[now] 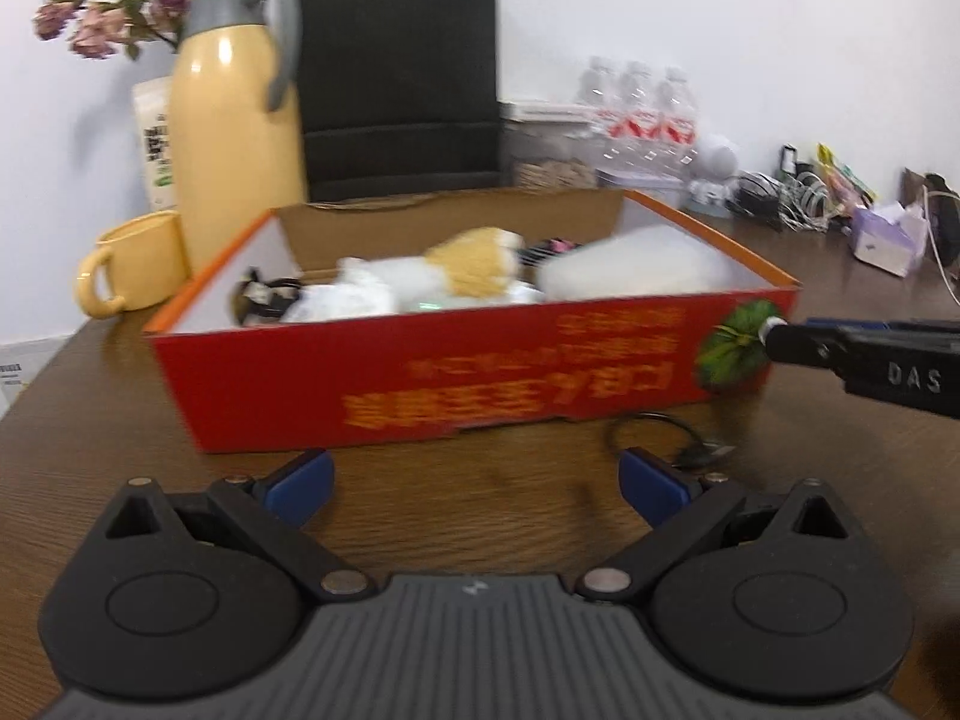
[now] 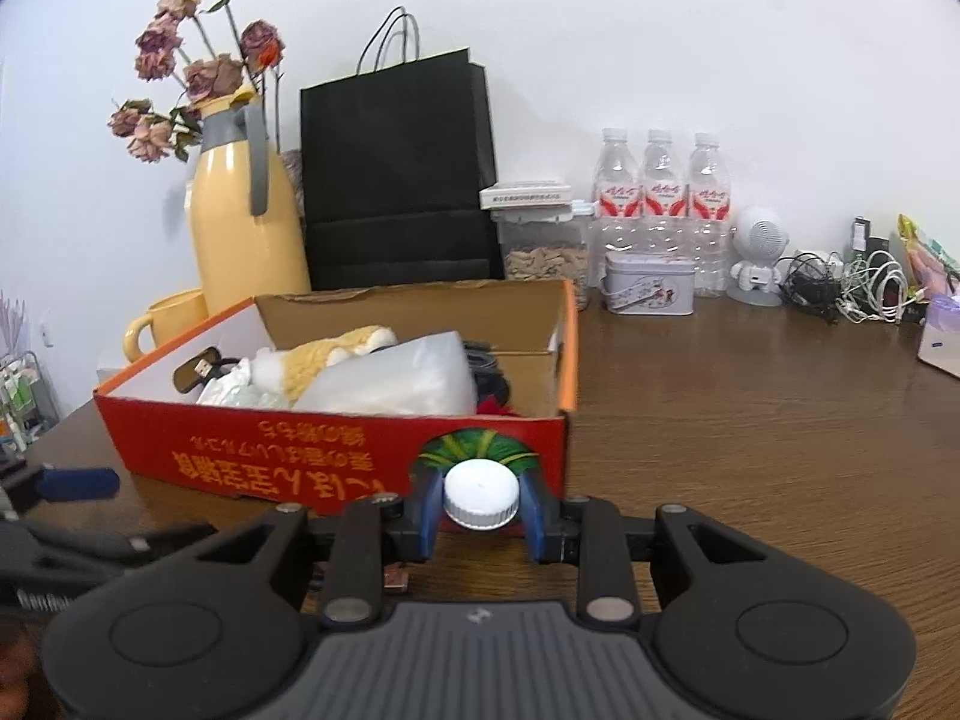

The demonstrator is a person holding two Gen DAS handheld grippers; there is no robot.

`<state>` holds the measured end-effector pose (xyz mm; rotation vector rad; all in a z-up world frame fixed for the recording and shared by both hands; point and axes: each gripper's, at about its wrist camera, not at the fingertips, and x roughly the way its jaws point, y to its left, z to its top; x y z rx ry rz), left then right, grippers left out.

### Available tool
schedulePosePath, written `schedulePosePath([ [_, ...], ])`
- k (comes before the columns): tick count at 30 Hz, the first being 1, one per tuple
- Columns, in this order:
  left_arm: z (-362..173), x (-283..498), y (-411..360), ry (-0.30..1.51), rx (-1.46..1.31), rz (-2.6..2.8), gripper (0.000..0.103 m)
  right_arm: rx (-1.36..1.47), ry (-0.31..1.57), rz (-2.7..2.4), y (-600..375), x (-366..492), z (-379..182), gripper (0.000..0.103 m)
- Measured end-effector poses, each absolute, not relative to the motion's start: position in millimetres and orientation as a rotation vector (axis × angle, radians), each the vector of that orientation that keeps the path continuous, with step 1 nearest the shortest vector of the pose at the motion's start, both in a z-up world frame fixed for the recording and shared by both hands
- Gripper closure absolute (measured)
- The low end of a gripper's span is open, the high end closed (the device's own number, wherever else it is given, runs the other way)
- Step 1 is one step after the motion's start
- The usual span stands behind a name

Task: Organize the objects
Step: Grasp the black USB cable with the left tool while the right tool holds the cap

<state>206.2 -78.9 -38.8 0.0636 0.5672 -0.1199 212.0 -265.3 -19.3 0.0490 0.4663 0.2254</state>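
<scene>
A white wall is standing behind a dark wooden desk (image 2: 750, 420) that is carrying a red cardboard box (image 2: 300, 456) with its lid folded back. A yellow thermos jug (image 2: 246, 240) holding dried flowers (image 2: 198, 72) and a yellow mug (image 1: 132, 264) are sitting just beside the box's far left corner, a black paper bag (image 2: 396, 168) is leaning against the wall behind it, and three water bottles (image 2: 660, 204), a small tin (image 2: 648, 285), a little white fan (image 2: 759, 258) and a tangle of cables (image 2: 852, 288) are lining the wall to the right.

The right gripper (image 2: 480, 510) is pinching a bottle with a white screw cap (image 2: 480, 495): the cap is sitting squarely between the two blue pads, both pressing on its sides, and a green-patterned body is showing just beyond it. In the left wrist view this bottle (image 1: 735, 351) is hanging in front of the near right corner of the box's front wall, below its rim and outside it.

The left gripper (image 1: 474, 480) is hovering low over the desk before the box's front wall, its jaws spread wide with only bare wood between them. A thin black cord (image 1: 660, 435) is lying on the desk near its right pad.

Inside the box, a plush toy (image 2: 324, 360), a clear plastic bag (image 2: 396, 378) and some dark items are lying piled together.
</scene>
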Motion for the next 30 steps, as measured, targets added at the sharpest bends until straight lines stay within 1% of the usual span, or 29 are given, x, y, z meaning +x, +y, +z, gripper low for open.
schedulePosePath([
  [10,-48,227,-135,0.621,0.072,-0.089,0.0,0.081,0.426,0.204,-298,208,-15,0.076],
  [19,-53,238,-159,0.688,0.059,-0.047,0.0,0.084,0.392,0.216,-299,201,-11,0.077],
  [21,-53,238,-159,0.688,0.043,-0.055,0.007,0.081,0.389,0.218,-298,200,-11,0.076],
  [22,-52,236,-159,0.681,0.041,-0.06,0.016,0.079,0.388,0.22,-298,200,-11,0.077],
  [23,-51,234,-159,0.674,0.039,-0.061,0.028,0.079,0.387,0.221,-297,200,-11,0.077],
  [24,-50,232,-159,0.668,0.036,-0.062,0.034,0.077,0.387,0.224,-297,199,-11,0.077],
  [25,-49,230,-158,0.662,0.036,-0.064,0.045,0.076,0.386,0.225,-296,199,-11,0.077],
  [27,-48,227,-157,0.66,0.029,-0.082,0.048,0.073,0.386,0.228,-295,199,-11,0.077],
  [28,-48,224,-156,0.658,0.028,-0.1,0.051,0.072,0.387,0.228,-295,199,-11,0.077],
  [30,-47,220,-153,0.656,0.02,-0.123,0.053,0.072,0.386,0.228,-295,198,-11,0.077],
])
